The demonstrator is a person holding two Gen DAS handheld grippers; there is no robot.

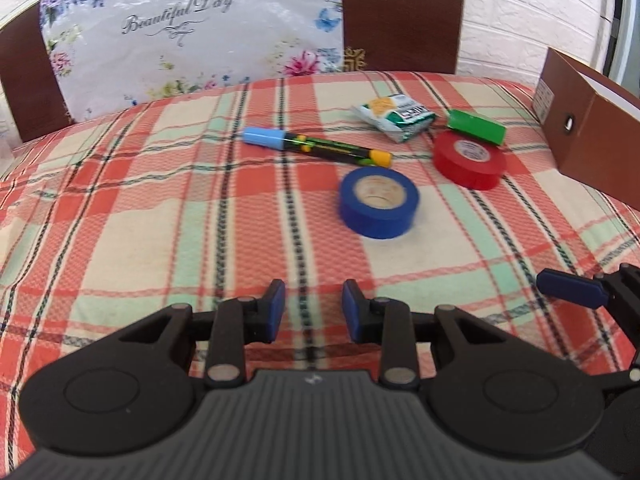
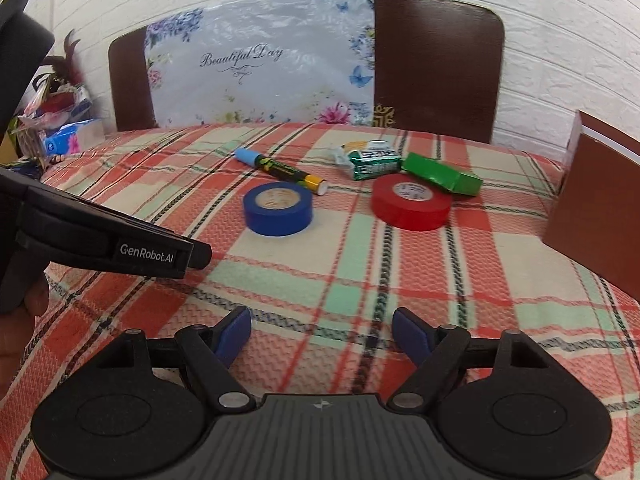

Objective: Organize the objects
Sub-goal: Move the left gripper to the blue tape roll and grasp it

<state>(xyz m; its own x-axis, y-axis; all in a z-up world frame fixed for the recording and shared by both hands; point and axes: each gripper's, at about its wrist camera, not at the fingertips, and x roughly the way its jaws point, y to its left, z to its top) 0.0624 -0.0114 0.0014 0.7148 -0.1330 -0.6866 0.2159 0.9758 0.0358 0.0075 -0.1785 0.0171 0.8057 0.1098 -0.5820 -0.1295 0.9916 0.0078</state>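
On the plaid tablecloth (image 1: 160, 208) lie a blue tape roll (image 1: 378, 208) (image 2: 278, 208), a red tape roll (image 1: 470, 158) (image 2: 412, 202), a blue-capped marker (image 1: 316, 146) (image 2: 280, 170), a green box (image 1: 476, 126) (image 2: 442, 174) and a green-white snack packet (image 1: 394, 116) (image 2: 368, 160). My left gripper (image 1: 314, 304) hovers short of the blue roll, its jaws a narrow gap apart with nothing between them. My right gripper (image 2: 322, 332) stands open wider, empty, over the cloth short of both rolls. The left gripper's body (image 2: 120, 240) shows beside it on the left.
A brown cardboard box (image 1: 592, 136) (image 2: 596, 208) stands at the right edge of the table. Two brown chair backs (image 1: 402, 12) and a floral plastic sheet (image 1: 192, 40) rise behind the table against a white wall. Clutter (image 2: 60, 120) sits at the far left.
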